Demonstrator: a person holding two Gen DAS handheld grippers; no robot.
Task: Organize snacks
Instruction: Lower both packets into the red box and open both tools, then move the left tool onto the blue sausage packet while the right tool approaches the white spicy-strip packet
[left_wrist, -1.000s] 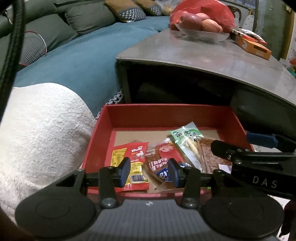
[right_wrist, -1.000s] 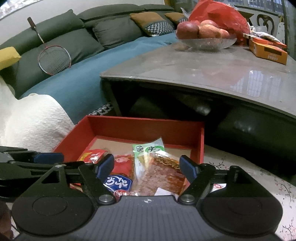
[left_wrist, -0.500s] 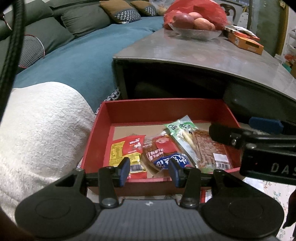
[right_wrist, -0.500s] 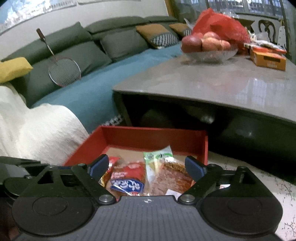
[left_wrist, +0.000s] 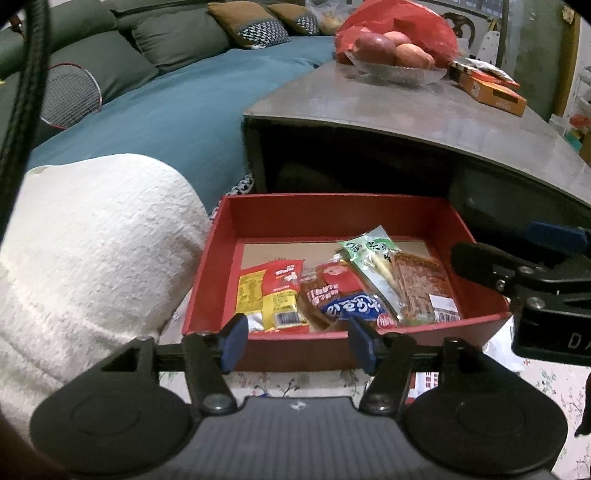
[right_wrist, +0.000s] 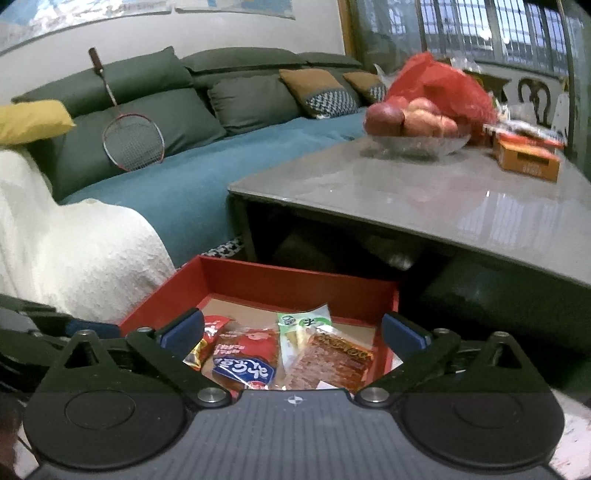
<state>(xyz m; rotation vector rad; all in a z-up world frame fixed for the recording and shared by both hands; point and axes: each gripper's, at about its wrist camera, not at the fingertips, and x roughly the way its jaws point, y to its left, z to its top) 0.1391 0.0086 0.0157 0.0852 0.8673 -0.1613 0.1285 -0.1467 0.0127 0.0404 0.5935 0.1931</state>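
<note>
A red open box (left_wrist: 332, 214) sits low in front of the coffee table. Lying flat inside are a yellow-red packet (left_wrist: 273, 295), a red-blue packet (left_wrist: 343, 295), a green packet (left_wrist: 373, 258) and a brown jerky packet (left_wrist: 421, 284). My left gripper (left_wrist: 295, 343) hovers just before the box's near wall, its jaws opening with nothing between them. My right gripper (right_wrist: 293, 330) hangs over the near right corner of the box (right_wrist: 295, 284), its jaws opening wide and empty; one of its fingers (left_wrist: 480, 258) shows at the right of the left wrist view.
A grey coffee table (left_wrist: 406, 110) overhangs the box's far side, bearing a glass bowl of apples (left_wrist: 395, 59), a red bag and an orange carton (left_wrist: 491, 92). A white blanket (left_wrist: 92, 240) lies left of the box. Behind are a teal sofa and a badminton racket (right_wrist: 133, 140).
Both grippers have drawn back from the box and risen slightly. Both sets of jaws stand wider than before. The packets lie where they were.
</note>
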